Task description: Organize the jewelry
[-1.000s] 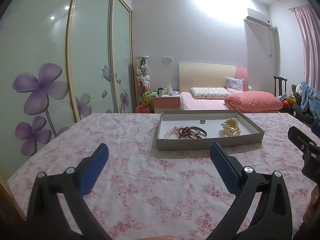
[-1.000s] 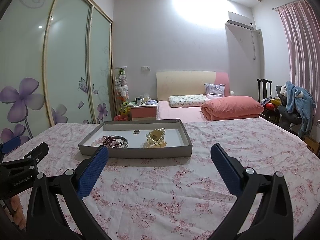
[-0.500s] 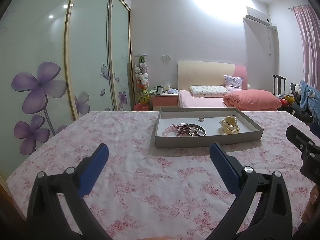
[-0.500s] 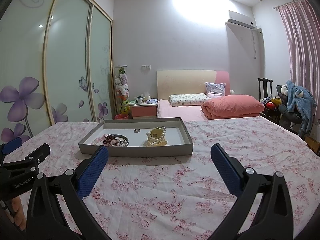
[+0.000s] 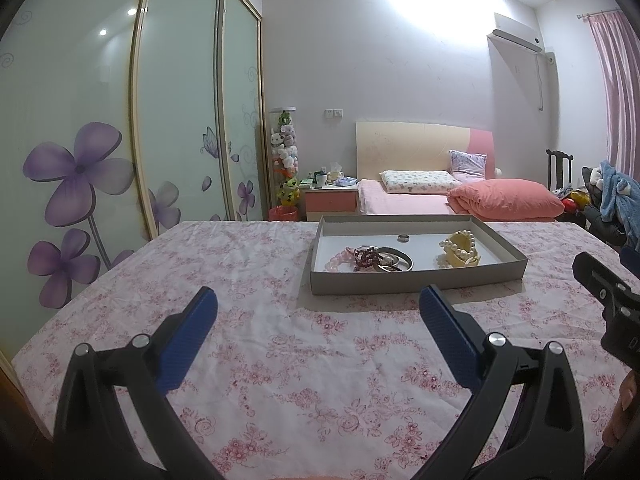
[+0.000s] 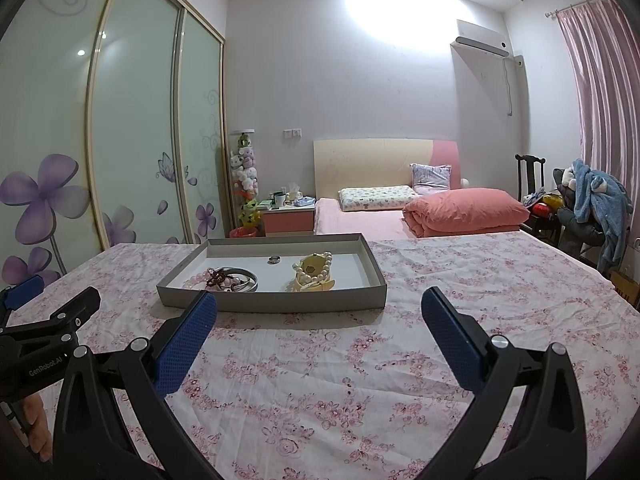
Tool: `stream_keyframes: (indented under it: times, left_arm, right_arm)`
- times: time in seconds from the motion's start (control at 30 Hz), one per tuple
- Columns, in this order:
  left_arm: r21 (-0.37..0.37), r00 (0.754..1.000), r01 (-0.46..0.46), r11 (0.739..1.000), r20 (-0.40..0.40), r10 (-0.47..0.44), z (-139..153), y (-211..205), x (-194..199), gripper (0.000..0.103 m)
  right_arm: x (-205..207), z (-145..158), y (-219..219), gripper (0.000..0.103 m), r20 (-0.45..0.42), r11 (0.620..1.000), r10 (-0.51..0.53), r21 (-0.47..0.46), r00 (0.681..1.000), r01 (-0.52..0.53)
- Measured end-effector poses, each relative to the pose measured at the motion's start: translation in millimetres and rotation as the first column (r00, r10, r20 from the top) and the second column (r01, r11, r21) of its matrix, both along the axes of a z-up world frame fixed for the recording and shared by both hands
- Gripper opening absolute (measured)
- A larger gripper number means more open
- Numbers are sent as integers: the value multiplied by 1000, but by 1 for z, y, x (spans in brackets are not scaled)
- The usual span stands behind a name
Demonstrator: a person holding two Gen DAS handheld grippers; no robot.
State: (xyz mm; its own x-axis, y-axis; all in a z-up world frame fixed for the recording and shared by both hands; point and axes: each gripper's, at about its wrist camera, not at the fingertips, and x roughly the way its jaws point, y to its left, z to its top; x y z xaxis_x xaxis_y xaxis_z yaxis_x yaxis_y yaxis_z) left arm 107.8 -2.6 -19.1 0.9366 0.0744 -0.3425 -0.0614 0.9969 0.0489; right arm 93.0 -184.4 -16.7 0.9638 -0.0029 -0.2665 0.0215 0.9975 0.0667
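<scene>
Over the last second both views shifted slightly. In the left wrist view the shallow grey cardboard tray (image 5: 416, 280) slid a little leftward and upward in frame. In the right wrist view the same tray (image 6: 272, 300) sat a touch higher. Nothing inside it moved, and both sets of jaws kept their wide spread.

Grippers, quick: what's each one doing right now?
Left gripper: open, holding nothing.
Right gripper: open, holding nothing.
</scene>
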Motion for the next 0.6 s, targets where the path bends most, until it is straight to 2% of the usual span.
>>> stream_keyframes:
  times: [0.6]
  left_arm:
    - [1,1000,4,1000,-4,-4,-4,-3,-1,99]
  right_arm:
    - [0,-3,0,101,-7,1000,3,7,1000,-3]
